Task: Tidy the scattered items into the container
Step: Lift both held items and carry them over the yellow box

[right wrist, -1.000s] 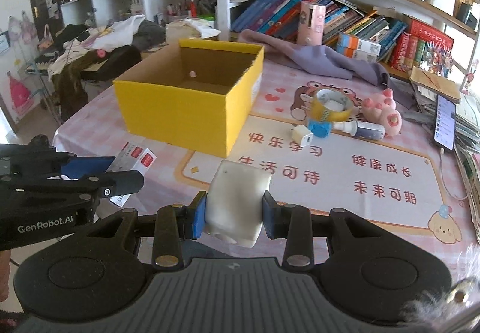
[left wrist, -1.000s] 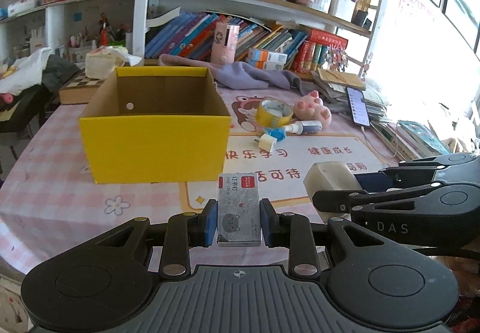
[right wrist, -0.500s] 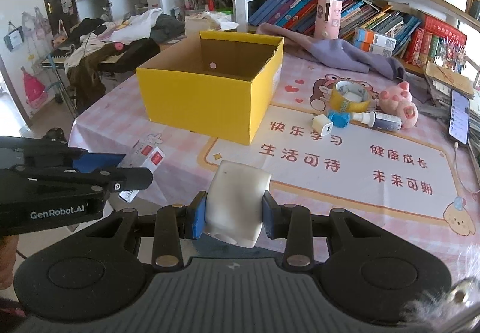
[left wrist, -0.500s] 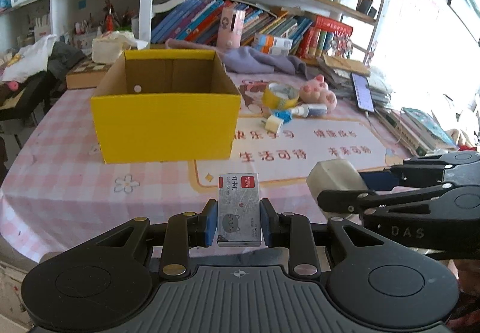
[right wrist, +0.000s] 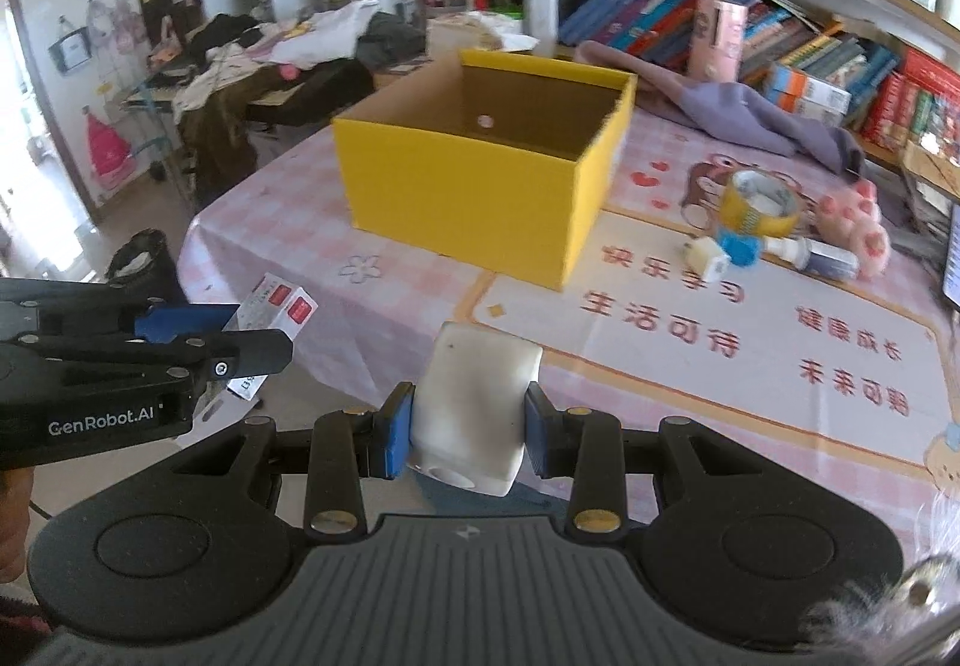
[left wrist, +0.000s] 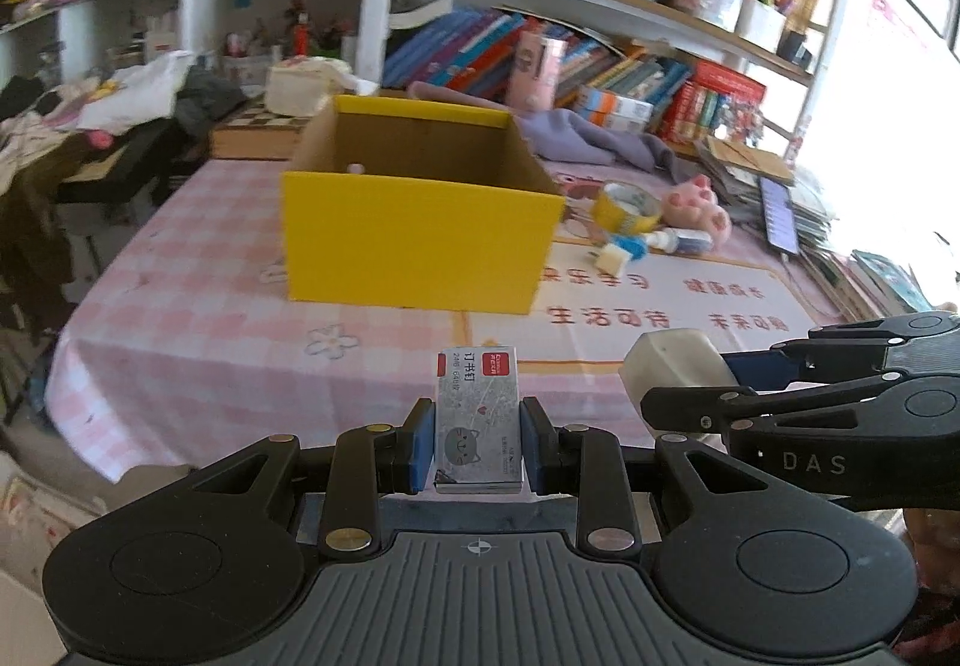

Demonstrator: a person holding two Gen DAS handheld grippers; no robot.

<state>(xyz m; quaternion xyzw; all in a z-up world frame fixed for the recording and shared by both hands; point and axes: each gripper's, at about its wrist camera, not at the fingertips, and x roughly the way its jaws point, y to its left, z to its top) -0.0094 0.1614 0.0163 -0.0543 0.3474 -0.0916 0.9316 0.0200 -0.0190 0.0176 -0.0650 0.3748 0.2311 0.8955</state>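
Both items in hand are not yet in the box [left wrist: 420, 252], which looks empty where its inside shows: the left gripper [left wrist: 478, 444] clamps one staple pack [left wrist: 477, 420] and the right gripper [right wrist: 461, 429] clamps one white block [right wrist: 471, 408], both near the table's front edge. Left on the table [left wrist: 180, 318] beyond the box's right side: one tape roll [right wrist: 759, 204], one small cube [right wrist: 705, 255], one blue piece [right wrist: 741, 246], one tube [right wrist: 819, 255], one pink toy [right wrist: 858, 222].

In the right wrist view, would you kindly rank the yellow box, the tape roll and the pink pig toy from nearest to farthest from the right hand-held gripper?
1. Yellow box, ahead, slightly left.
2. Tape roll, right of the box.
3. Pink pig toy, farthest right, past the tape.
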